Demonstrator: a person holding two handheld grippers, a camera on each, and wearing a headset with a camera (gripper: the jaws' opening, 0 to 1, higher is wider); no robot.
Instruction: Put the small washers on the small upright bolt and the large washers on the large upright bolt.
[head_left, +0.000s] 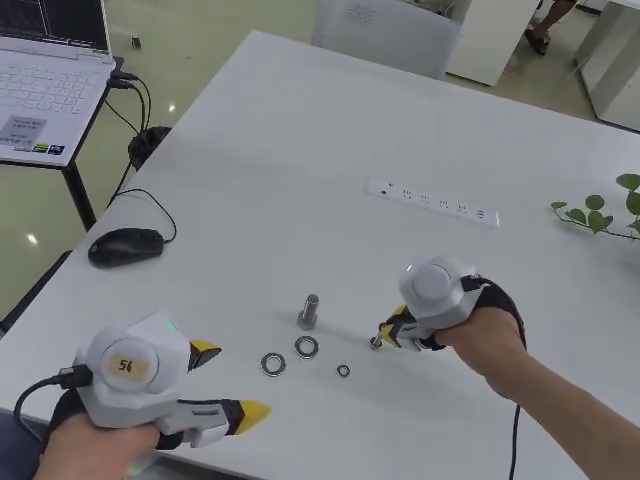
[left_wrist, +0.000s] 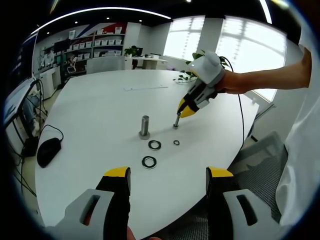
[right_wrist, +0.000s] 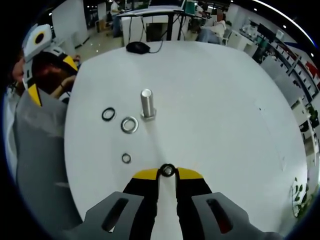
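Yellow-tipped right hand-held gripper (right_wrist: 167, 175) pinches a small washer (right_wrist: 162, 170) at the small bolt (left_wrist: 176, 123); left hand-held gripper (left_wrist: 168, 179) hangs spread over the surface (left_wrist: 100, 100) edge.

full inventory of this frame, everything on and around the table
large bolt: 1, silver, upright mid-table
small bolt: 1, silver, upright at right gripper's tips
large washers: 2, silver, flat by large bolt
loose small washer: 1, silver, flat
held small washer: 1, in right gripper
mouse: 1, black, left edge
power strip: 1, white, far side
plant: 1, green, right
laptop: 1, side desk
table: 1, white
left gripper: open
right gripper: shut
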